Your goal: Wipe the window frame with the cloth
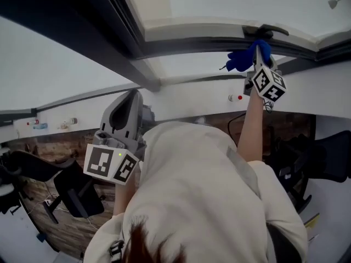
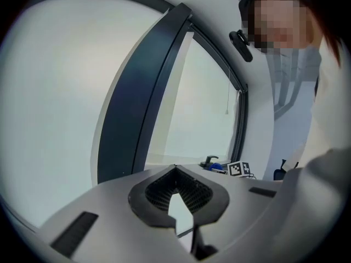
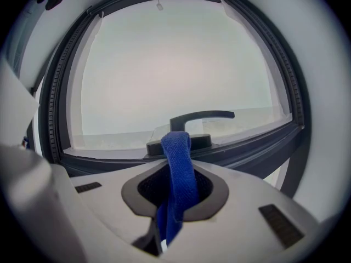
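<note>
**Right claw holds blue cloth at the window handle; left claw idle**

My right gripper (image 1: 256,64) is raised to the dark window frame (image 1: 192,45), just under the black window handle (image 3: 200,116). Its jaws are closed down on a blue cloth (image 3: 176,163). A folded band of the cloth runs out between them and ends in front of the handle's base plate. I can't tell whether the cloth touches the frame there. In the head view the cloth bunches just left of the handle.

My left gripper (image 1: 130,100) is well away from the handle, down near my chest. Its jaws are only a narrow slit apart, with nothing between them. It points at a dark upright frame bar (image 2: 140,92) left of the handle.

The glass pane (image 3: 175,59) behind the handle is bright, flat white. A white sill (image 1: 307,92) runs below the handle. Far below it there is a wooden floor (image 1: 71,232) and a black office chair (image 1: 77,193). My pale hooded top (image 1: 203,201) fills the lower middle of the head view.
</note>
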Motion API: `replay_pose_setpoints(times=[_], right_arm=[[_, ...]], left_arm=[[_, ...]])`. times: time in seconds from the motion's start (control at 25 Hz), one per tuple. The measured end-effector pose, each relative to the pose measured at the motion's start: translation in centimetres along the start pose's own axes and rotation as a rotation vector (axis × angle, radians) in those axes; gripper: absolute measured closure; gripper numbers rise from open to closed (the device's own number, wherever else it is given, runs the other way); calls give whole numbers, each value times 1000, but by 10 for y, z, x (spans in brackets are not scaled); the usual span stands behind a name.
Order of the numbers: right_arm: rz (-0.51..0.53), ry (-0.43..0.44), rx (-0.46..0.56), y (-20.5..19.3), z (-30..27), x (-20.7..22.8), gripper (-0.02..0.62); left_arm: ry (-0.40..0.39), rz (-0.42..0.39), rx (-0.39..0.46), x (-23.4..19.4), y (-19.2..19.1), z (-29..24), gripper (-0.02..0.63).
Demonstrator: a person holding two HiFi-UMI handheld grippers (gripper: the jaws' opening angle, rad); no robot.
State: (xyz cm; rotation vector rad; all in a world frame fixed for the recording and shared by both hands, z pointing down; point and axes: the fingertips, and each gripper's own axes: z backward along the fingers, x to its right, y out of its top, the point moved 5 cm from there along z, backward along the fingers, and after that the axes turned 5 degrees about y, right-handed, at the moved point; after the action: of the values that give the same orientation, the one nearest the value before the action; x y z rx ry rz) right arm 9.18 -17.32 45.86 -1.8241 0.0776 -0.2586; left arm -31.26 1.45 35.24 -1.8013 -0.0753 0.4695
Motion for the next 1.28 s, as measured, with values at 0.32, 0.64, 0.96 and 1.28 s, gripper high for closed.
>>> replay_pose_setpoints(times=[0.32,0.64,0.96,1.28], right_arm=[[68,20,-64,6,4,-7,546],[138,78,-30,8,63,-40,546],[48,27,-36,-13,152,-69,546],[-7,-100,-29,-25,208,-72,546]], left_arm=[[-59,-25,20,15,14,-11,597],[-164,-34,-48,17,9,-21,597],[-394,-69,-116,38,-1,-43,597],[-557,-94,-168,66,-14,-51,597]])
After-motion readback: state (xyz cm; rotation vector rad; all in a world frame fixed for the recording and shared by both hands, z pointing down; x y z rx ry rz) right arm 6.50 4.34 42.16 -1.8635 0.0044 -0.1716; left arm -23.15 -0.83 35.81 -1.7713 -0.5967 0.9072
